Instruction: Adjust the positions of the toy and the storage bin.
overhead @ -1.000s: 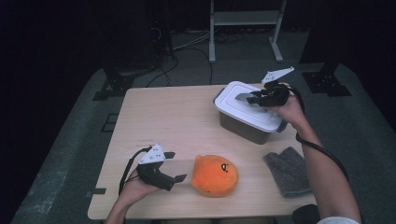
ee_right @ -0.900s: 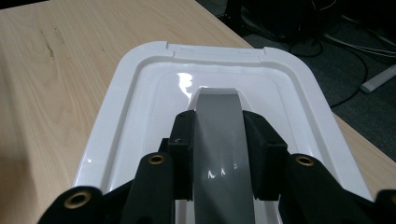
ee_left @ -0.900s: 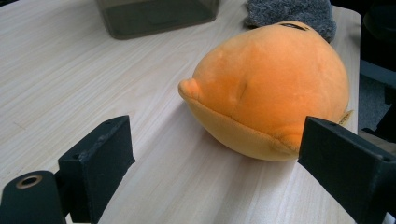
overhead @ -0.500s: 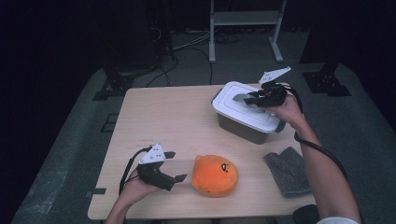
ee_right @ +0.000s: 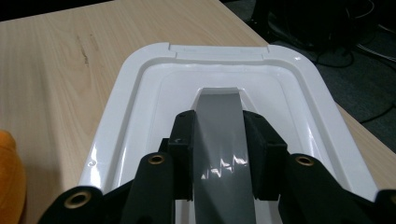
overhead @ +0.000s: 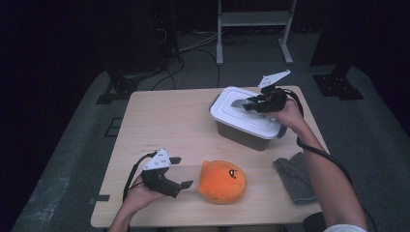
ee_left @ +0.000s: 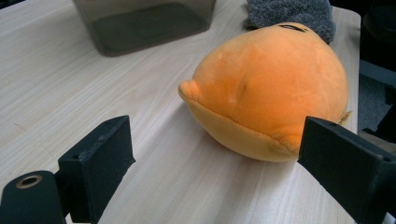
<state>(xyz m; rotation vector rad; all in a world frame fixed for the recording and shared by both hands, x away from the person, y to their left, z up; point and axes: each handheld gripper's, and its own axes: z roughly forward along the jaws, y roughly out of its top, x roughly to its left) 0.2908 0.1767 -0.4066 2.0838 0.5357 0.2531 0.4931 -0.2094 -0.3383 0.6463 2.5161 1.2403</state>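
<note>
The right gripper point(ee_right: 218, 154) is clamped on the grey handle point(ee_right: 219, 140) of the white lid point(overhead: 244, 112), which sits on the storage bin point(overhead: 241, 135) at the table's point(overhead: 164, 121) far right. The left gripper point(overhead: 181, 171), jaws spread wide, rests beside the orange plush toy point(overhead: 222, 181) (near front edge).

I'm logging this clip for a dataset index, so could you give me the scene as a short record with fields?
setting: wooden table
container: grey bin with white lid on it, far right
lid handle: grey strap along the lid's middle
right hand-held gripper: jaws shut on the grey strap
left hand-held gripper: open, low over the table, facing the toy, not touching it
toy: orange plush, near edge
cloth: grey cloth, right of the plush
</note>
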